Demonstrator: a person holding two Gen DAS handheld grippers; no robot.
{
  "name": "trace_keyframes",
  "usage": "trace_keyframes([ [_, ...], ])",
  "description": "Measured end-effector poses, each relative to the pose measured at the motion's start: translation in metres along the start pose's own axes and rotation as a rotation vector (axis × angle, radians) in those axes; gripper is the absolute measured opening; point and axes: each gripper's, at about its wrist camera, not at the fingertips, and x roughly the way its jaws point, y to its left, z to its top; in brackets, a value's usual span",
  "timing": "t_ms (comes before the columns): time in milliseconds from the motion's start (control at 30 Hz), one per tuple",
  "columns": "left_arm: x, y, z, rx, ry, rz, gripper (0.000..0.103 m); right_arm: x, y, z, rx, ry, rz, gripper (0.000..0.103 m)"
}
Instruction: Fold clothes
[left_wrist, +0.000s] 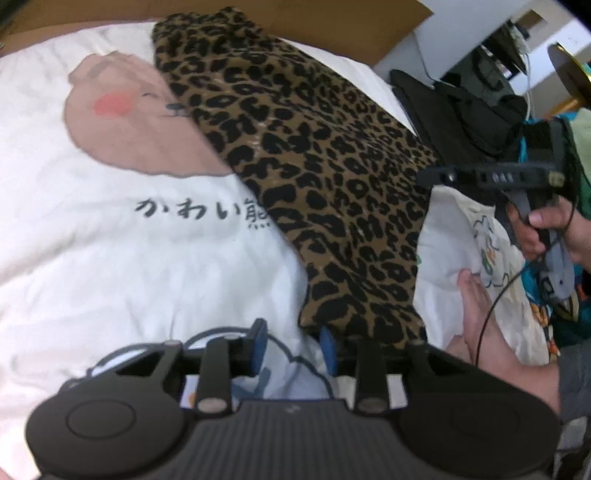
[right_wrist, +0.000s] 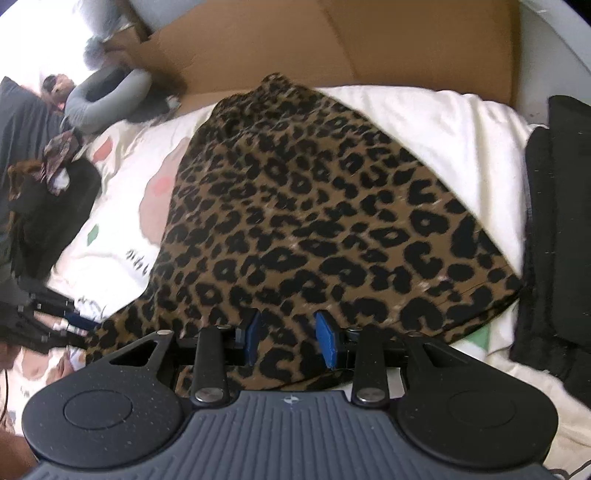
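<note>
On the white bedding (right_wrist: 424, 122) — leopard-print garment (right_wrist: 295, 206) beneath the right gripper (right_wrist: 290, 341).

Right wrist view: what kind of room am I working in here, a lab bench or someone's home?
Most likely a bedroom at home. The leopard-print garment lies on a white printed duvet, soft like a bed, with a cardboard sheet behind and dark clothes piled alongside.

We've got open room on the white bear-print bedding (left_wrist: 110, 240) left of the leopard garment (left_wrist: 314, 177). The right side's cramped: black bags (right_wrist: 557, 229) sit just beside it, and the cardboard wall (right_wrist: 332, 48) blocks the far end. Dark clutter (right_wrist: 44, 206) crowds the bed's left edge.
</note>
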Motion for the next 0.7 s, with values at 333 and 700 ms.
trace_keyframes([
  [333, -0.008, -0.001, 0.006, -0.09, -0.125, -0.107, 0.032, 0.009, -0.021, 0.001, 0.038, 0.002, -0.08, 0.038],
  [700, -0.008, 0.006, 0.002, -0.142, -0.126, -0.117, 0.005, 0.019, -0.027, -0.001, 0.022, 0.015, -0.142, 0.035],
])
